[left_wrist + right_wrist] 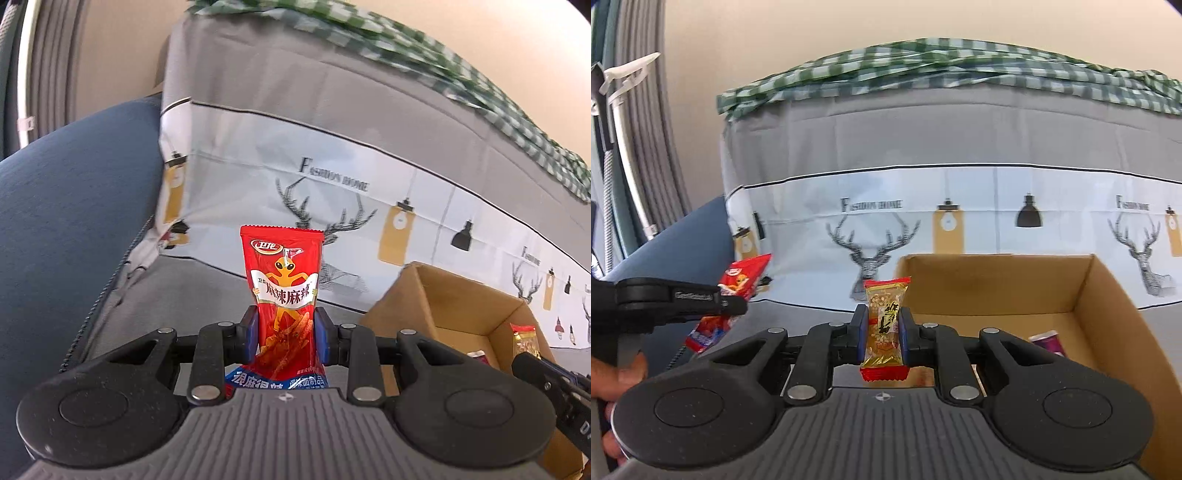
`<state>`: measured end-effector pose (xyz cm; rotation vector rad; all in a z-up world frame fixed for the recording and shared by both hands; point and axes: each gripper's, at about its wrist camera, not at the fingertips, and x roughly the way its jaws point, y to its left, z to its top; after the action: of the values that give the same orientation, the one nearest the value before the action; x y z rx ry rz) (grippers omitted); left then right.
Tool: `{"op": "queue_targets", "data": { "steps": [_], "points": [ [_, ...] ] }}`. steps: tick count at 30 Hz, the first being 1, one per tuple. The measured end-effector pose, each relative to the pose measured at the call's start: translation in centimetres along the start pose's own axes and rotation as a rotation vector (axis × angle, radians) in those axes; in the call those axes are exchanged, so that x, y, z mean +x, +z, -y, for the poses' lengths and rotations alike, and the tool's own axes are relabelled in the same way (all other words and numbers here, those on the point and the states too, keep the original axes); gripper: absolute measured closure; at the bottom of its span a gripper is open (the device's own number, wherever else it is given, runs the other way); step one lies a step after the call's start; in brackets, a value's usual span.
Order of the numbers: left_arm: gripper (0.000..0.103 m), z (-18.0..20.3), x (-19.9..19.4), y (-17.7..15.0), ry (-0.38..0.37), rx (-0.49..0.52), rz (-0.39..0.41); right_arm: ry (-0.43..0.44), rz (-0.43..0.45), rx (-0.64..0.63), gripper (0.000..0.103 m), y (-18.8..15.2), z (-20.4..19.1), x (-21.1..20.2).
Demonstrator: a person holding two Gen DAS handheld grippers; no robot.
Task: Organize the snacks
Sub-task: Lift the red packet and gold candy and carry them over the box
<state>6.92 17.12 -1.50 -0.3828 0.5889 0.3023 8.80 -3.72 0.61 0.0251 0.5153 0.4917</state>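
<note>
Two grippers, each clamped on a snack packet, beside an open brown cardboard box (1108, 295).

Left of the box, the left gripper (286, 334) pinches a tall red foil snack packet with an orange cartoon figure (284, 291) upright between its blue pads; the right wrist view shows that same gripper from the side, with the person's hand (618, 376) at its handle, which the left view does not. Just right of it, at the box's near left corner, the right gripper (882, 328) is closed on a small gold snack bar with red crimped ends (884, 321). Only the right view looks into the box, where a purple-and-white packet (1047, 341) lies on the floor. Behind the box hangs a grey-and-white cloth printed with deer and lamps (923, 221).
</note>
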Motion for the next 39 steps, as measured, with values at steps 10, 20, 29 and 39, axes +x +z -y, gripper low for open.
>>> {"op": "queue_targets", "data": {
  "steps": [10,20,29,39],
  "points": [
    [0.07,3.9,-1.1,-0.6,-0.075,0.032,0.092,-0.081,0.026,0.027,0.085,-0.5,4.6,-0.6],
    [0.07,7.3,-1.3,-1.1,-0.142,0.03,0.122,-0.135,0.052,0.044,0.085,-0.6,7.0,-1.0],
    [0.07,10.0,-1.3,-2.1,-0.204,0.05,0.117,-0.164,0.059,0.042,0.085,-0.9,8.1,-1.0],
    [0.07,12.8,-1.5,-3.1,-0.265,0.089,0.123,-0.219,0.06,0.048,0.085,-1.1,9.4,-1.1]
  ]
}}
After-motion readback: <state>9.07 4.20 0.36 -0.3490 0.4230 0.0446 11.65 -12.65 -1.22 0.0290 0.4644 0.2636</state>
